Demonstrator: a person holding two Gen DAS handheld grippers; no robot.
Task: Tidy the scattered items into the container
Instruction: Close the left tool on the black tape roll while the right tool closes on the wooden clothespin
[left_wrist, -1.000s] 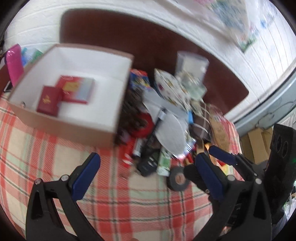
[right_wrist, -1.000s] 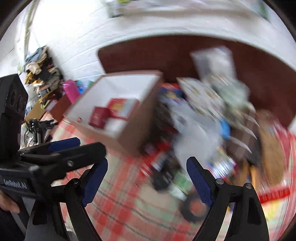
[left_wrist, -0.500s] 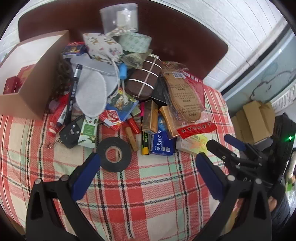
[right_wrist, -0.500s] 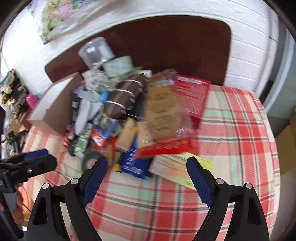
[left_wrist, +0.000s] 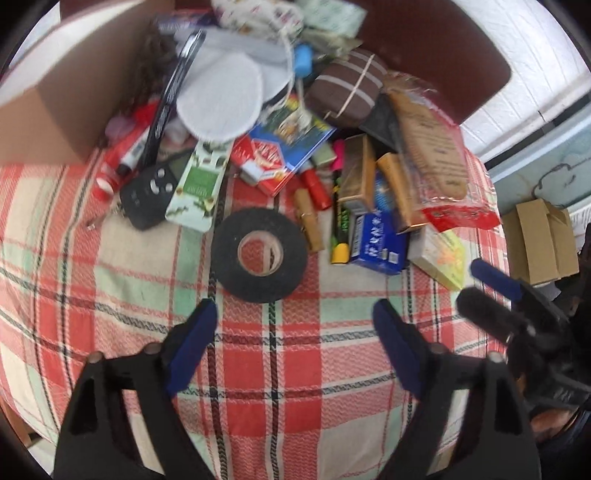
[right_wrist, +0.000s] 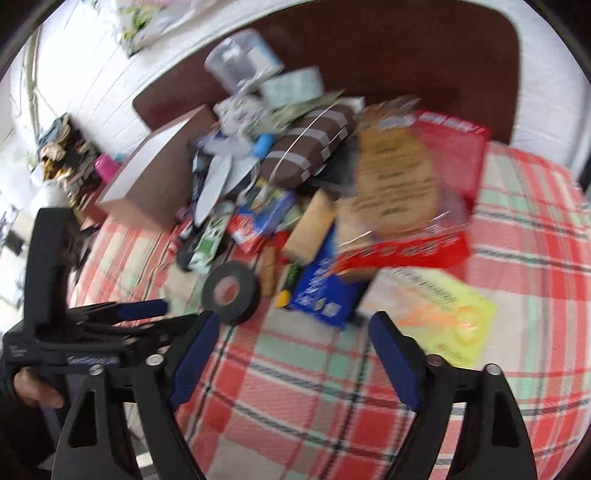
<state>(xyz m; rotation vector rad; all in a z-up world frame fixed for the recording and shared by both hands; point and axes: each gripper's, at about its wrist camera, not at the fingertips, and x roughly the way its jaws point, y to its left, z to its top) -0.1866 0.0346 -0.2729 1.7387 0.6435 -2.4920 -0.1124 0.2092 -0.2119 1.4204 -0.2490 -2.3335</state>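
A pile of scattered items lies on a plaid tablecloth (left_wrist: 295, 369). A black tape roll (left_wrist: 258, 254) sits at the pile's near edge, just ahead of my open, empty left gripper (left_wrist: 295, 332). The tape roll also shows in the right wrist view (right_wrist: 231, 291). The cardboard box (left_wrist: 55, 99) stands at the far left of the pile and also shows in the right wrist view (right_wrist: 151, 184). My right gripper (right_wrist: 291, 336) is open and empty, above the cloth before a blue box (right_wrist: 325, 291) and a yellow packet (right_wrist: 443, 314).
The pile holds a brown striped pouch (left_wrist: 347, 88), a red packet of insoles (right_wrist: 406, 192), a black key fob (left_wrist: 147, 195), white pads (left_wrist: 221, 99) and markers. A dark headboard (right_wrist: 406, 48) and white wall lie behind. Cardboard boxes (left_wrist: 543, 243) sit off the right edge.
Both grippers have swung from the box toward the pile and dropped closer to it. The left gripper now faces the black tape roll. Both stay open.
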